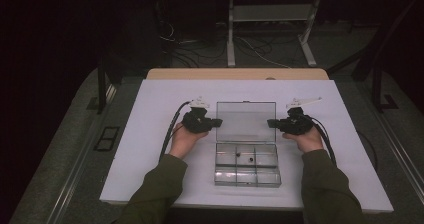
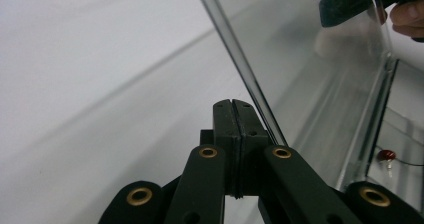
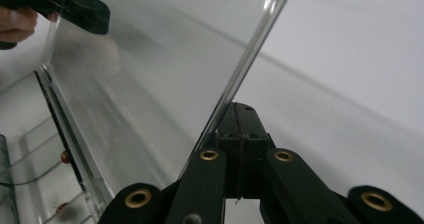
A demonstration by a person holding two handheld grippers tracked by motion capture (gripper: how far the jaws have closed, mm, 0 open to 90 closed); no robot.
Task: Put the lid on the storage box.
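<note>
With both pairs of jaws pressed together, empty, the left gripper (image 1: 216, 122) and right gripper (image 1: 270, 123) flank the lid (image 1: 246, 121) of the open box (image 1: 247, 165) mid-table — best nudge its side edges evenly, slowly.

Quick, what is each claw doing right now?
Left claw: closed, empty, beside the clear lid.
Right claw: closed, empty, at the lid's other edge.

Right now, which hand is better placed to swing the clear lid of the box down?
Neither clearly: the left gripper and right gripper sit level at opposite side edges of the open lid, jaws shut. Probably use both together.
</note>
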